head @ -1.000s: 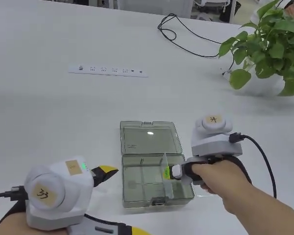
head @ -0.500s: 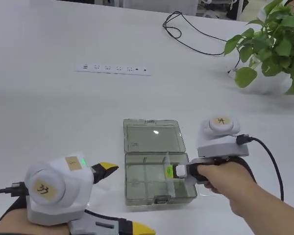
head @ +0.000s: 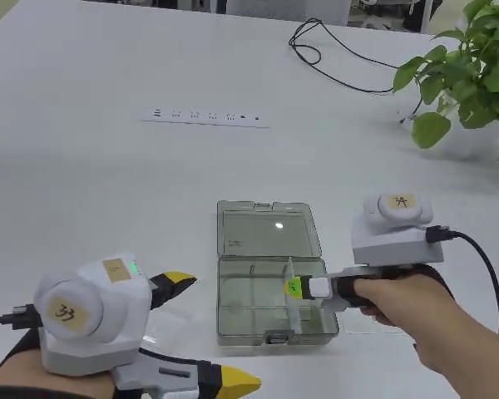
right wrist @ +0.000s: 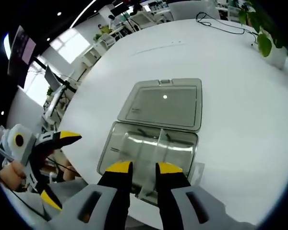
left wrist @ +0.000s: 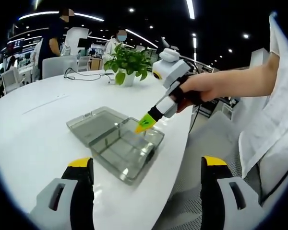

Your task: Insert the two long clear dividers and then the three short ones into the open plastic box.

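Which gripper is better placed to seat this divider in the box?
Right: the right gripper, over the open box, grips a clear divider; the left gripper sits open beside it.

power strip (head: 205,117) far centre | black cable (head: 333,62) looped beyond | potted plant (head: 470,62) far right | white table (head: 83,183)

A white table (head: 108,183) spans the frame. At lower centre, the plastic box (head: 269,229) is smoky grey and see-through, and the clear divider (head: 291,306) is colourless. The left gripper (head: 212,331), at lower left, is white and pale grey with black, yellow-tipped jaws, a green light and a tan label with dark handwriting. The right gripper (head: 295,288) is white with a yellow-green sticker. At upper right, a plant (head: 474,50) has green leaves.
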Motion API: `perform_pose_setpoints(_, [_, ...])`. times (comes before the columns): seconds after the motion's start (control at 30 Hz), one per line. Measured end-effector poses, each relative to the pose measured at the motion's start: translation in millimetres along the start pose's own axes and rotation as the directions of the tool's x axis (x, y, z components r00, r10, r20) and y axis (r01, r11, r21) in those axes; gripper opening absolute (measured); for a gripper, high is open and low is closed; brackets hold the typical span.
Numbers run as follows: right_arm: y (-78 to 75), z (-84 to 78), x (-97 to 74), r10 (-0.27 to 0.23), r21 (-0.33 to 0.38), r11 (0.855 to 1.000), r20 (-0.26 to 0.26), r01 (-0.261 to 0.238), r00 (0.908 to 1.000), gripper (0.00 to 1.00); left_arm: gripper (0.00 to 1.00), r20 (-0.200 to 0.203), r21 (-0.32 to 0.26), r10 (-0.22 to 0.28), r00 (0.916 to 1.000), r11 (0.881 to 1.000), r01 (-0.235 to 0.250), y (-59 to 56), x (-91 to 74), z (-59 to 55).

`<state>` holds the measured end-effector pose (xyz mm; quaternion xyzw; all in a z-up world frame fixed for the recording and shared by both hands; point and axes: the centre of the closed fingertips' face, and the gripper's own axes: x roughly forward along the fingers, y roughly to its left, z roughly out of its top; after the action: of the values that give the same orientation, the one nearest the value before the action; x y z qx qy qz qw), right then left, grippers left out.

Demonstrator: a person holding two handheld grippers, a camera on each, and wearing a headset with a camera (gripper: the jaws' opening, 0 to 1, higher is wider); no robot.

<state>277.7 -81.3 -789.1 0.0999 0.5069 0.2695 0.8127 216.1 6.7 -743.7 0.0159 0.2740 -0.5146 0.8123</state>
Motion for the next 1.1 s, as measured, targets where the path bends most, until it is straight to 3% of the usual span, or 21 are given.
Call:
perform_pose_setpoints(0.3, [4.3, -1.0, -13.9, 0.046, -0.069, 0.997, 0.022, -0.045, 0.9987, 0.28, 0.93, -0.008, -0.034, 0.059, 0.9982, 0.998, -0.06, 10.7, -8.0, -3.5])
perform_pose_setpoints(0.6, [7.0, 2.2, -32.4, 0.1, -0.19, 0.978, 0.076, -0.084, 0.9921, 0.37, 0.92, -0.027, -0.074, 0.117, 0.9928, 0.99, -0.118, 24.7, -15.9, -8.4])
perform_pose_setpoints(0.7, [7.7, 3.0, -37.0, 0.119, -0.234, 0.968, 0.09, -0.095, 0.9888, 0.42, 0.9, -0.038, -0.091, 0.137, 0.9899, 0.986, -0.14, 30.7, -18.0, -10.8])
perform_pose_setpoints(0.83, [9.5, 3.3, -43.4, 0.148, -0.326, 0.939, 0.108, -0.105, 0.9831, 0.5, 0.88, -0.06, -0.119, 0.162, 0.9849, 0.978, -0.169, 37.6, -20.9, -17.1])
perform_pose_setpoints(1.1, [10.7, -5.7, -54.9, 0.196, -0.445, 0.887, 0.117, -0.125, 0.9736, 0.63, 0.85, -0.134, -0.16, 0.204, 0.9697, 0.961, -0.224, 50.8, -25.0, -35.1])
